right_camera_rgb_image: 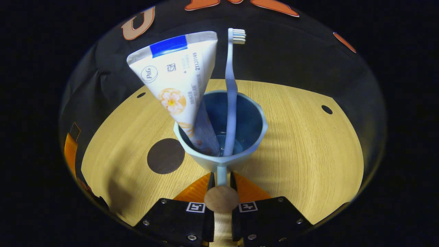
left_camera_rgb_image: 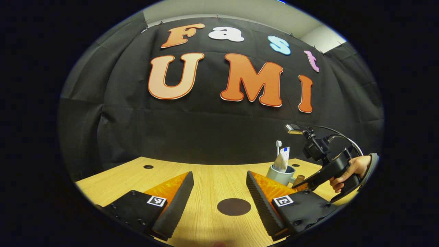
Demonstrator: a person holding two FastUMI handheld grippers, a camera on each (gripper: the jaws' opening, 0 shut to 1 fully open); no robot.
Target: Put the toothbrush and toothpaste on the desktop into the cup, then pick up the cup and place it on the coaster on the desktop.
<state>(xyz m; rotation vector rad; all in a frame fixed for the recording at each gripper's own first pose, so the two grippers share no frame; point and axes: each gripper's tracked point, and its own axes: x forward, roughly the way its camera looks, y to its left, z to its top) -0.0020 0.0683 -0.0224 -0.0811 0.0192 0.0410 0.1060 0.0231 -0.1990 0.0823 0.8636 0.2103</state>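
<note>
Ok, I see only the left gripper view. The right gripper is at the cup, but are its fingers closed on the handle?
Observer: Yes. In the right gripper view the right gripper has both fingers pressing on the handle.
Operator: My own finger hides the cup's foot. Is the cup on the coaster?
Observer: No. The dark round coaster lies apart from the cup, to its left in that view.
Operator: How deep does the toothpaste sit?
Observer: The toothpaste reaches the cup's bottom, narrow end down, beside the toothbrush.
</note>
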